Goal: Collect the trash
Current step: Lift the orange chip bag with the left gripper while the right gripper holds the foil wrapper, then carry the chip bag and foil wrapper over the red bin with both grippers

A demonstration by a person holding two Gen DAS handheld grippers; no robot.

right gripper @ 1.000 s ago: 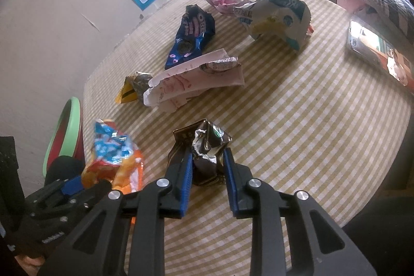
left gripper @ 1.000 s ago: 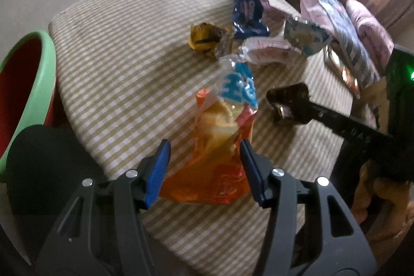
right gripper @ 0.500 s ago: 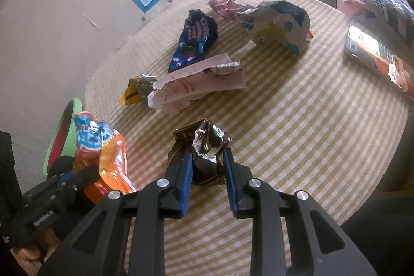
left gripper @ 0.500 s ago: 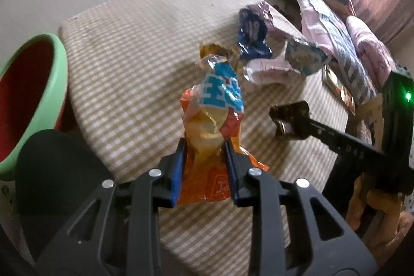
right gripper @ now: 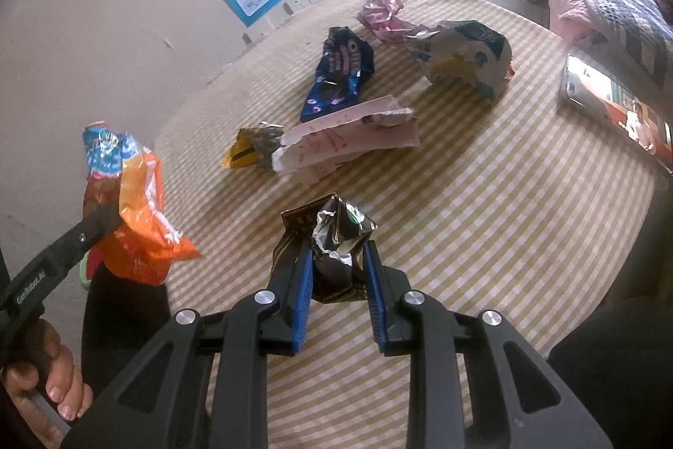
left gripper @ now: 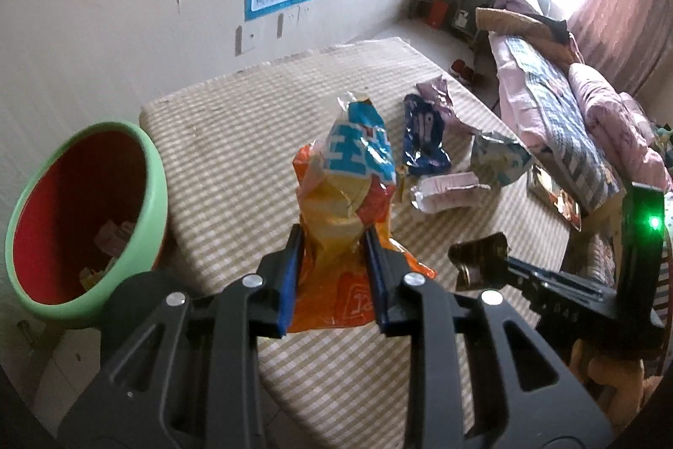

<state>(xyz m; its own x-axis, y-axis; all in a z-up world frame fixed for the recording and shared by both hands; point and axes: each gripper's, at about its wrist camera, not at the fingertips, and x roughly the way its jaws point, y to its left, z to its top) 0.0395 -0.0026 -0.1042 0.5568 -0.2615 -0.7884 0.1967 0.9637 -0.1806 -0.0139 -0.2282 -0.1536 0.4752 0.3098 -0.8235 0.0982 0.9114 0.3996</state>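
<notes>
My left gripper (left gripper: 332, 268) is shut on an orange and blue snack bag (left gripper: 345, 205) and holds it upright above the checked table (left gripper: 235, 137). The bag also shows at the left of the right wrist view (right gripper: 130, 205). My right gripper (right gripper: 338, 264) is shut on a crumpled dark brown foil wrapper (right gripper: 332, 234), just above the cloth. A green bin with a red inside (left gripper: 84, 213) stands left of the table and holds some scraps.
On the table lie a dark blue cookie wrapper (right gripper: 340, 70), a white and pink paper wrapper (right gripper: 345, 142), a yellow wrapper (right gripper: 248, 150), a pink foil wrapper (right gripper: 382, 11), a white and blue bag (right gripper: 462, 53) and a phone (right gripper: 610, 99). A bed (left gripper: 568, 104) stands at the right.
My left gripper closed on the orange snack bag and lifted it off the table. My right gripper stays shut on the dark wrapper, barely moved.
</notes>
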